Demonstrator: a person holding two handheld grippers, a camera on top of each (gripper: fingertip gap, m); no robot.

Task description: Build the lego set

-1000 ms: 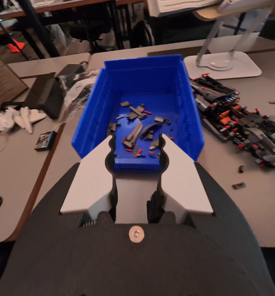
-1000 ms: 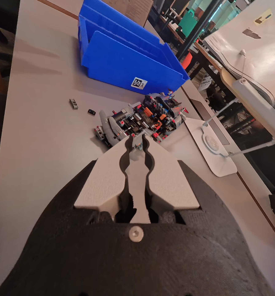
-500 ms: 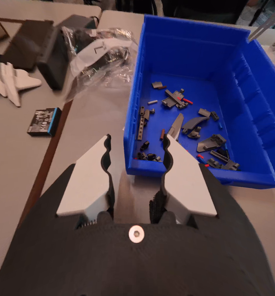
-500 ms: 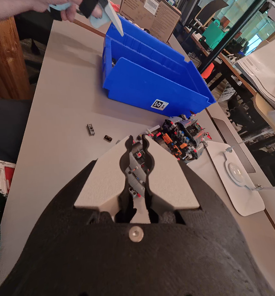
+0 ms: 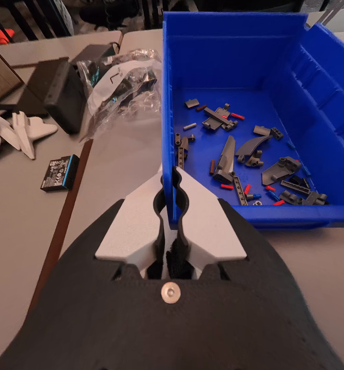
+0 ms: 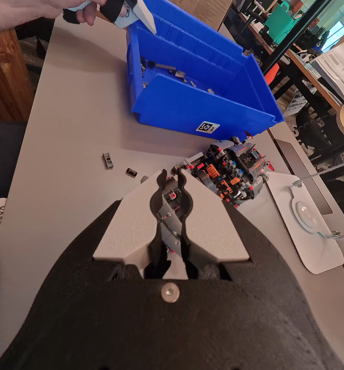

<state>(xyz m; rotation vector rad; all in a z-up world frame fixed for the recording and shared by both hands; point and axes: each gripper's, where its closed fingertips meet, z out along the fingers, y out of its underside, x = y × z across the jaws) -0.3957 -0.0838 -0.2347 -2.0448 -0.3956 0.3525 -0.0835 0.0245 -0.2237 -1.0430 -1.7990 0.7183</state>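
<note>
Left wrist view: the left gripper [image 5: 168, 176] reaches forward and slightly down, its pale faceted fingers closed on the near-left wall of the blue bin [image 5: 227, 60] — one finger outside, one inside. The bin is ribbed, glossy plastic; loose lego parts [image 5: 245, 156] in grey, red and blue lie scattered on its floor. Crinkled clear bags [image 5: 123, 84] lie left of it on the table [image 5: 115, 152].

Right wrist view: the right gripper [image 6: 170, 173] slants down over the table, jaws nearly closed around the grey end of the lego model [image 6: 231, 172] — knobbly, with orange and red bits. The model sits just beside the bin's labelled wall.
</note>
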